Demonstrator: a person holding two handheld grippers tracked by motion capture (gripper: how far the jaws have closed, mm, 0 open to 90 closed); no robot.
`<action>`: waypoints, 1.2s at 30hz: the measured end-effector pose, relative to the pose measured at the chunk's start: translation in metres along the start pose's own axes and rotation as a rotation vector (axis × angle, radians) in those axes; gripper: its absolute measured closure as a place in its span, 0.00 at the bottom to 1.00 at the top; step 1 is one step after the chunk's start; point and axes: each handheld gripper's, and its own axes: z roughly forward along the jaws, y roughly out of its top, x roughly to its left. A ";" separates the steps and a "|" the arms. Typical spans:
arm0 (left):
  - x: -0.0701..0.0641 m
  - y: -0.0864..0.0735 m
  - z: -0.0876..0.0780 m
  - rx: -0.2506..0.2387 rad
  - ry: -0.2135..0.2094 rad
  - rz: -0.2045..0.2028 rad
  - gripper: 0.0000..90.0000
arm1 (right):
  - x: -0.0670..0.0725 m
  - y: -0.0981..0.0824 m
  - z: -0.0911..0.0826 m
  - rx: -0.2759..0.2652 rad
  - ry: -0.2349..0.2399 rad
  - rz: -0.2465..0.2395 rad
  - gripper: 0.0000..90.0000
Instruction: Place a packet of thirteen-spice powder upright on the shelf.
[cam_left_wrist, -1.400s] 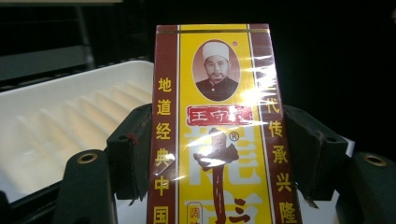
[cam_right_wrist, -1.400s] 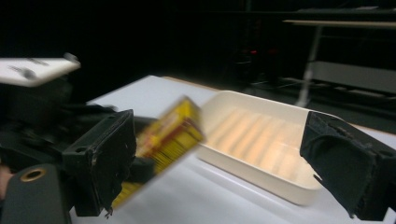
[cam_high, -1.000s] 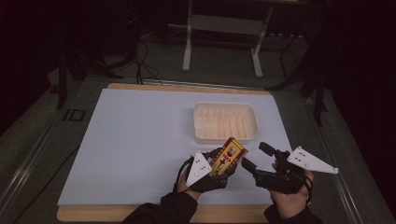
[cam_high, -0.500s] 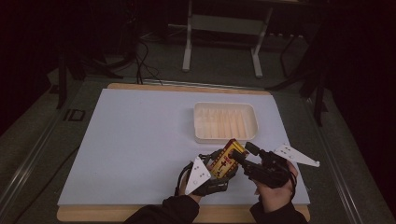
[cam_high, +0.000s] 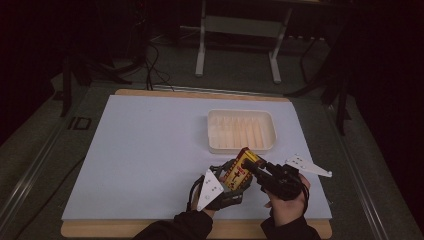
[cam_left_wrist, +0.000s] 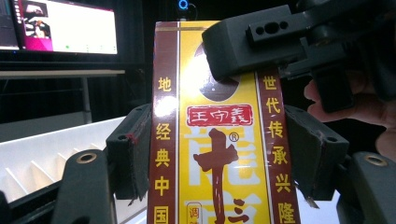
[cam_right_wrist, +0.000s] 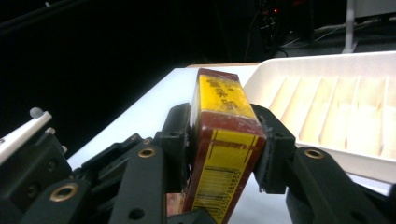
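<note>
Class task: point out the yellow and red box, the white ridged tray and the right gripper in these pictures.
yellow and red box (cam_left_wrist: 219, 154): left gripper view, its printed front.
white ridged tray (cam_high: 241, 131): high view, its ridged floor.
right gripper (cam_right_wrist: 224, 140): right gripper view, midway between fingertips.

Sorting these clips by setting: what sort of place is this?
Probably a lab or recording studio, not a home: a white mat covers the table, lit monitors stand behind, and cables and stand legs cross the dark floor.

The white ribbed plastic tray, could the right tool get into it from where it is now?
Probably yes. The white ribbed plastic tray lies just beyond the right tool with nothing between them, but that tool, like the left tool, is clamped on the yellow and maroon box.
</note>
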 end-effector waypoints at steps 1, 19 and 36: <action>0.000 0.000 0.000 0.000 0.000 0.000 0.36 | 0.000 0.000 0.000 0.000 0.000 0.000 0.71; 0.001 0.014 0.002 0.040 -0.064 -0.023 0.16 | 0.013 0.010 -0.001 0.009 -0.025 -0.079 0.75; 0.016 0.031 -0.017 0.170 -0.054 -0.063 0.01 | 0.004 0.034 0.003 -0.062 -0.128 -0.173 0.75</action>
